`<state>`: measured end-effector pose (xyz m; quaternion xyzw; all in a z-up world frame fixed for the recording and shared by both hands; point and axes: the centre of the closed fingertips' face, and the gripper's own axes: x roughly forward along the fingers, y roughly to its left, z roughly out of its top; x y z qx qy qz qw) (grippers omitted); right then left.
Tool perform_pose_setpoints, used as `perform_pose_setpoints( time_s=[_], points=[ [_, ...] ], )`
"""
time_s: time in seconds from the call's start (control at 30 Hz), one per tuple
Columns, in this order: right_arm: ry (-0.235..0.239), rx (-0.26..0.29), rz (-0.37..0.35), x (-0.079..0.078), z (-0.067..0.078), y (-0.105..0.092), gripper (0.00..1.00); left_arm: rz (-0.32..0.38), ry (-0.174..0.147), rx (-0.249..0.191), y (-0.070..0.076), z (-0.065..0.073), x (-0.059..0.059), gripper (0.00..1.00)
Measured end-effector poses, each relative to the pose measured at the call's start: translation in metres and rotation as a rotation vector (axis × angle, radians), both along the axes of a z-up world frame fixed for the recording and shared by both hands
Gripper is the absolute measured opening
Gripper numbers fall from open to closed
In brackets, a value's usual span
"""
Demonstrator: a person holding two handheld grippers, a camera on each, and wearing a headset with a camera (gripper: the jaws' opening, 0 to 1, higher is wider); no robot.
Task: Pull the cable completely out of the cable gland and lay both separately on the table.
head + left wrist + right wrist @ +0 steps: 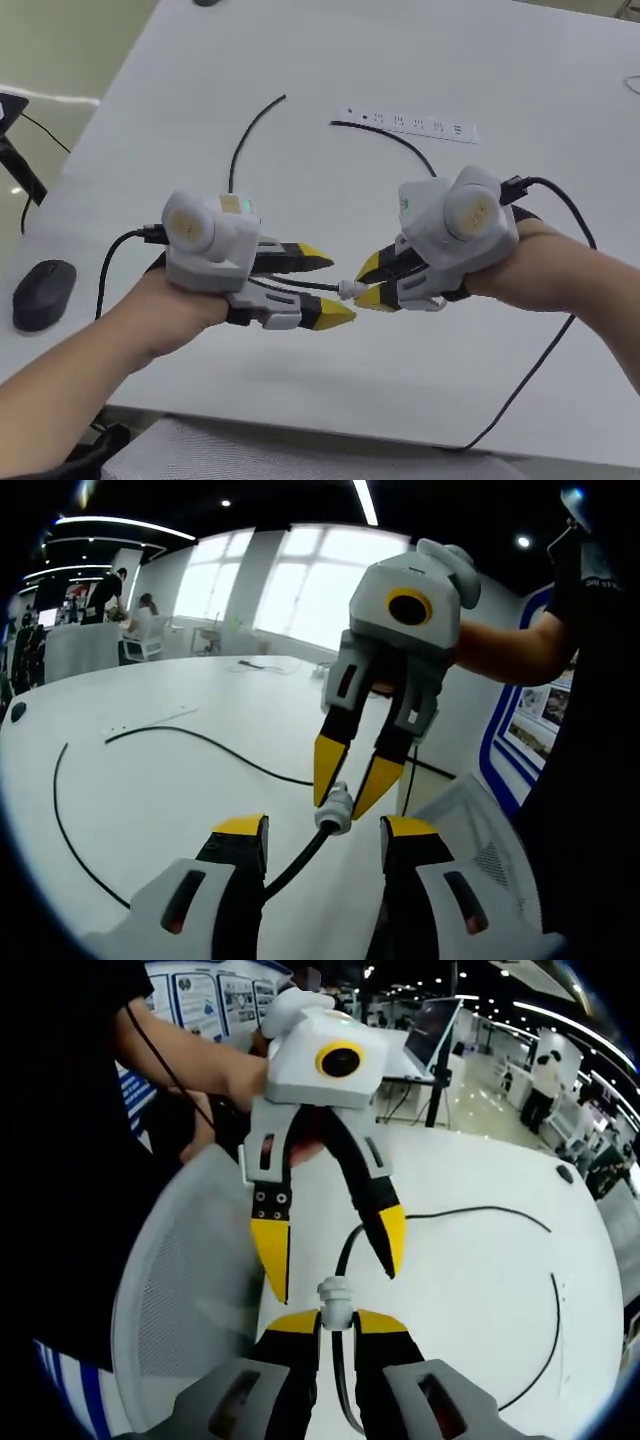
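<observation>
**Over the white bench (420, 70), set up for the pull**

Bare and wide, the bench carries little beyond a mouse (43, 293) near its left edge. We hold both tools above the near edge, tips facing each other and almost meeting.

The right claw (337, 1322) is closed on the gland (336, 1300), a small white plastic fitting pinched at the very tips. The cable (295, 865) leaves the gland and runs between the jaws of the left claw (323, 828). Those jaws stand well apart and do not touch it. Farther on, the cable curves away across the bench.

We judge the gland to be light, hard and smooth, so it could twist or pop out of a tip pinch if pulled off its axis. The cable looks thin, limp and rubbery, with good friction but no stiffness. We would take it just beside the gland, where it cannot buckle or stretch much, and pull straight along its line.

Both forearms angle inward from the sides, wrists roughly level, each claw pointing at the other.
</observation>
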<state>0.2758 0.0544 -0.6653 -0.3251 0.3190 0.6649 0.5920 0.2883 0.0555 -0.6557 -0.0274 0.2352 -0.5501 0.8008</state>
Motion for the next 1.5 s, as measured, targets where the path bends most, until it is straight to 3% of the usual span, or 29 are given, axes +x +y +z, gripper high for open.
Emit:
perform_pose_setpoints(
  time_s=[0.13,0.4,0.47,0.83,1.03,1.23,1.43,1.47,1.5],
  points=[
    [0.006,0.001,0.002,-0.001,0.0,-0.001,0.07,-0.023,-0.002,-0.001,-0.002,0.0,-0.003,0.34],
    [0.002,0.005,0.011,-0.002,0.0,-0.004,0.07,-0.053,0.001,-0.002,-0.009,-0.001,-0.006,0.24],
    [0.004,0.008,0.016,-0.003,0.0,-0.005,0.07,-0.051,0.019,-0.001,-0.01,-0.003,-0.006,0.24],
    [-0.013,0.019,0.045,-0.001,-0.001,-0.006,0.07,-0.077,0.008,-0.016,-0.015,0.001,-0.008,0.17],
    [-0.008,0.022,0.053,-0.004,-0.003,-0.008,0.07,-0.086,0.027,-0.012,-0.017,-0.001,-0.011,0.16],
    [-0.029,0.06,0.045,-0.001,-0.003,-0.008,0.08,-0.085,0.001,0.014,-0.016,-0.001,-0.008,0.15],
    [0.023,0.122,-0.003,0.0,0.003,-0.008,0.09,-0.093,-0.011,0.015,-0.015,0.003,-0.007,0.15],
    [0.051,0.134,-0.023,0.0,0.003,-0.008,0.09,-0.094,-0.014,0.015,-0.016,0.004,-0.007,0.15],
    [0.126,0.15,-0.062,-0.003,0.005,-0.008,0.1,-0.1,-0.02,0.017,-0.016,0.005,-0.008,0.15]
  ],
)
